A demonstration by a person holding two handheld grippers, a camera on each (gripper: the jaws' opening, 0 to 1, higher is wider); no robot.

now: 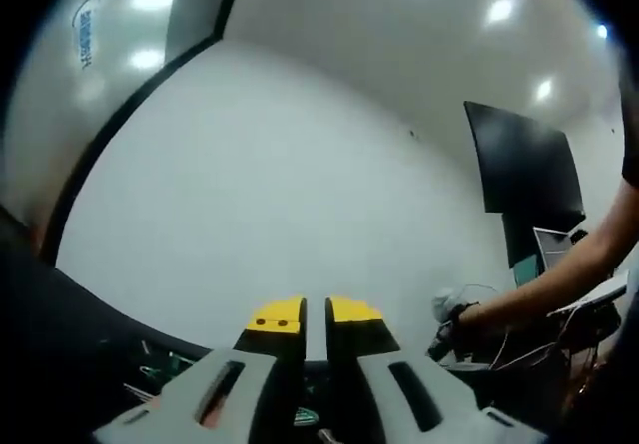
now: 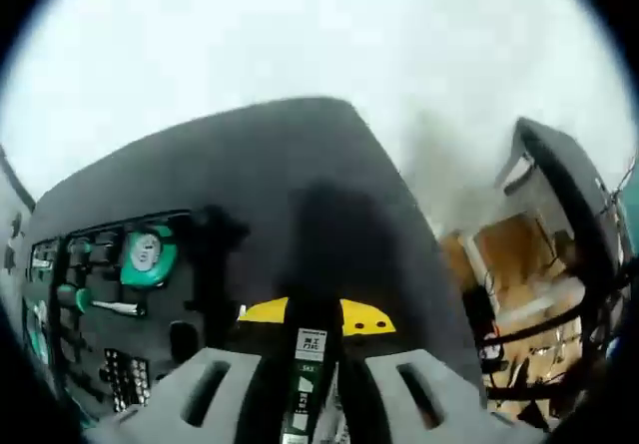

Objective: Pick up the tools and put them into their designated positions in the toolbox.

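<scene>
Left gripper (image 1: 315, 319): yellow-tipped black jaws nearly together, only a thin slit between, nothing in them. Pointed up at a plain white wall (image 1: 300, 185) with a black monitor (image 1: 524, 165) hung at right. A person's arm (image 1: 559, 284) reaches in from the right edge.

Right gripper (image 2: 315, 322): same yellow tips, grey plastic bodies, clamped on a slim dark tool (image 2: 308, 374) — long axis along the jaws, running from bottom of view up to the tips, white and green labels on its face. Kind of tool not readable.

Held over the toolbox (image 2: 250, 195) — matte black, broad flat lid surface with rounded corners. Left part of the box: foam insert with cut-out slots. Sitting there: a round teal tape measure (image 2: 147, 254), below it a green-handled screwdriver (image 2: 100, 302) lying sideways, shaft toward view right, and a block of small bits (image 2: 125, 374). Wooden floor (image 2: 514, 254) at right.
</scene>
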